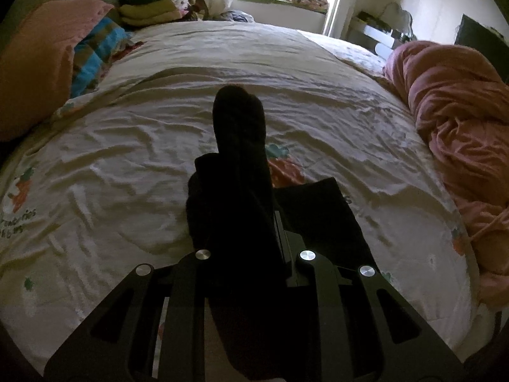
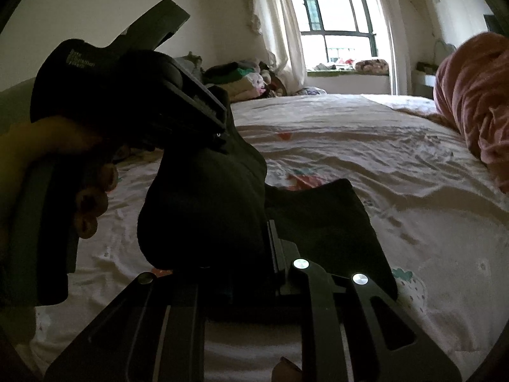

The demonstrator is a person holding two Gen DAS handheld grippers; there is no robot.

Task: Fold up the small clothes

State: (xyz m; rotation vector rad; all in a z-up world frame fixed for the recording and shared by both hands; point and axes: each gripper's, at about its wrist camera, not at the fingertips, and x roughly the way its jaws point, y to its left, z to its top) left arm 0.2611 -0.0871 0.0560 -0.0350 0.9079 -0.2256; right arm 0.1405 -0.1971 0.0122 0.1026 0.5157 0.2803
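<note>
Rumpled cream bed [image 1: 127,146], pillow [image 1: 35,73] far left. Left gripper [image 2: 219,127] clamped on black sock [image 1: 238,146], held above sheet. Right gripper [image 2: 270,242] pinching same sock lower down, second dark sock [image 2: 324,219] just beside. Pink blanket [image 1: 461,133] at right.

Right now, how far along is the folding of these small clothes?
Done: a folded stack sits at the far corner of the bed, though who folded it is not shown. In hand: both the left gripper and the right gripper are shut on a black sock, held above the bed. Left: finishing this sock and setting it down. No other loose small clothes show.
</note>
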